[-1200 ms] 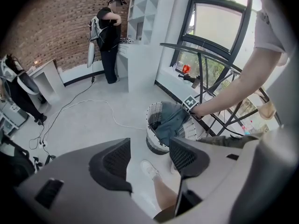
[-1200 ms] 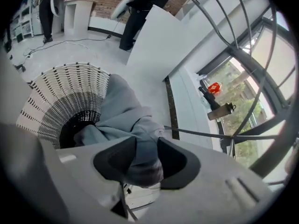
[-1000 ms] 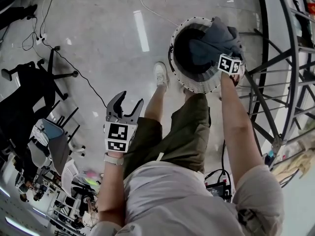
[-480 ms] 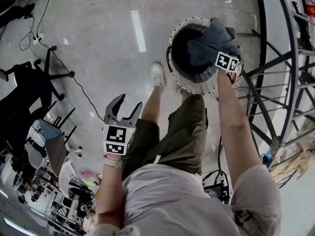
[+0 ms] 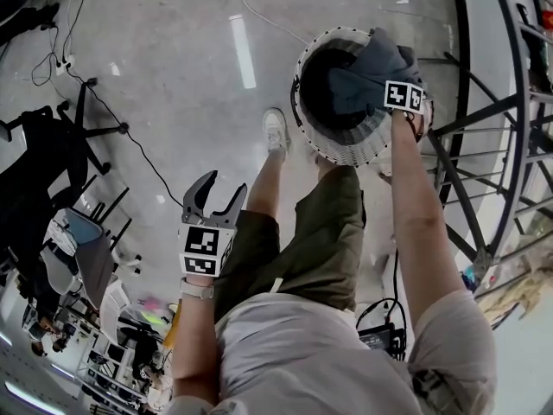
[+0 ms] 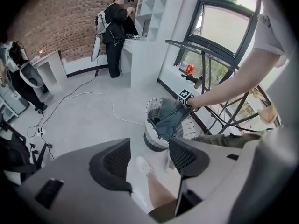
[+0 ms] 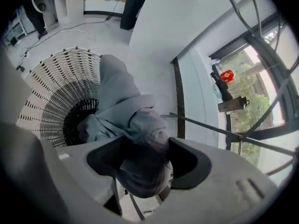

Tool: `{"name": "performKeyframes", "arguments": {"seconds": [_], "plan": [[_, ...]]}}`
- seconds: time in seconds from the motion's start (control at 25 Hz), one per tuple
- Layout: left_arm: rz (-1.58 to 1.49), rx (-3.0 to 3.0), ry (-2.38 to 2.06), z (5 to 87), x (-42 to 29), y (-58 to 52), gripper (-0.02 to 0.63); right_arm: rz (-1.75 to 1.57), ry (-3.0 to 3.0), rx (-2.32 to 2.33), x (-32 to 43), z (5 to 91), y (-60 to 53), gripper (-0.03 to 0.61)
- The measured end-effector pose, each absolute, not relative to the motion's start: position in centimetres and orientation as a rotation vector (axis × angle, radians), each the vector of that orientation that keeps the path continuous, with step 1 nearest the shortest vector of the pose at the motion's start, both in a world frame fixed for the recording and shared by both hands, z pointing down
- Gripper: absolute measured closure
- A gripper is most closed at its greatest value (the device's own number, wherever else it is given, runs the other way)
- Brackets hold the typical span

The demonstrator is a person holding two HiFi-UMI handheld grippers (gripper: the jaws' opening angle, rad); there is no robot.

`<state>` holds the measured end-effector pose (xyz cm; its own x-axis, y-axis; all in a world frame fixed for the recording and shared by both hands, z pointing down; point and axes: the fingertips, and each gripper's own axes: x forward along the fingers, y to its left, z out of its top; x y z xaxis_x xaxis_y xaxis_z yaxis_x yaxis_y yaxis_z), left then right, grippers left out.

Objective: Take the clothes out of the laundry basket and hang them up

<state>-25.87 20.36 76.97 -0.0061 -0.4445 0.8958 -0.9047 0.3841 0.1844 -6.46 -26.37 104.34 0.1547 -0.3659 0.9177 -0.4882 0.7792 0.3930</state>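
Daylight is streaming through the window (image 6: 229, 29); a brick wall (image 6: 56, 22) is bordering the grey floor (image 5: 173, 76), where black office chairs (image 5: 52, 154) are standing.

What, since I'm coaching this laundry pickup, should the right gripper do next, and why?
Probably close on the grey garment. The right gripper has just been opening its jaws, and a bunched fold, draped over the rim of the laundry basket, already sits between them, seemingly not yet pinched.

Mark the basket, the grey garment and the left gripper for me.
Basket (image 5: 346, 150): head view, on its white woven wall.
Garment (image 7: 119, 97): right gripper view, on its grey upper fold.
Left gripper (image 5: 226, 182): head view, midway between its parted fingertips.
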Motion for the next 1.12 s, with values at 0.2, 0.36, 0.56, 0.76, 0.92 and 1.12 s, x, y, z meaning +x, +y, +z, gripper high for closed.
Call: {"name": "performKeyframes", "arguments": {"seconds": [0.2, 0.36, 0.56, 0.76, 0.92, 1.12], "plan": [[0.549, 1.230, -1.623, 76.6, -25.1, 19.3, 0.356, 0.121, -1.546, 0.687, -7.6, 102.6, -25.4, 0.454], [0.528, 1.277, -1.646, 74.9, -25.1, 17.2, 0.356, 0.220, -1.716, 0.770, -8.1, 98.2, -23.8, 0.517], [0.488, 1.373, -1.689, 72.6, -26.7, 14.7, 0.356, 0.216, -1.910, 0.790, -8.2, 91.2, -21.7, 0.531], [0.473, 1.491, -1.700, 69.8, -27.7, 12.4, 0.356, 0.236, -2.085, 0.827, -7.3, 82.3, -20.2, 0.531], [0.481, 1.623, -1.675, 67.4, -28.1, 10.6, 0.356, 0.177, -2.223, 0.799, -7.8, 73.9, -18.6, 0.531], [0.492, 1.807, -1.622, 64.9, -28.2, 7.4, 0.356, 0.128, -2.352, 0.881, -8.0, 63.7, -17.6, 0.531]]}}
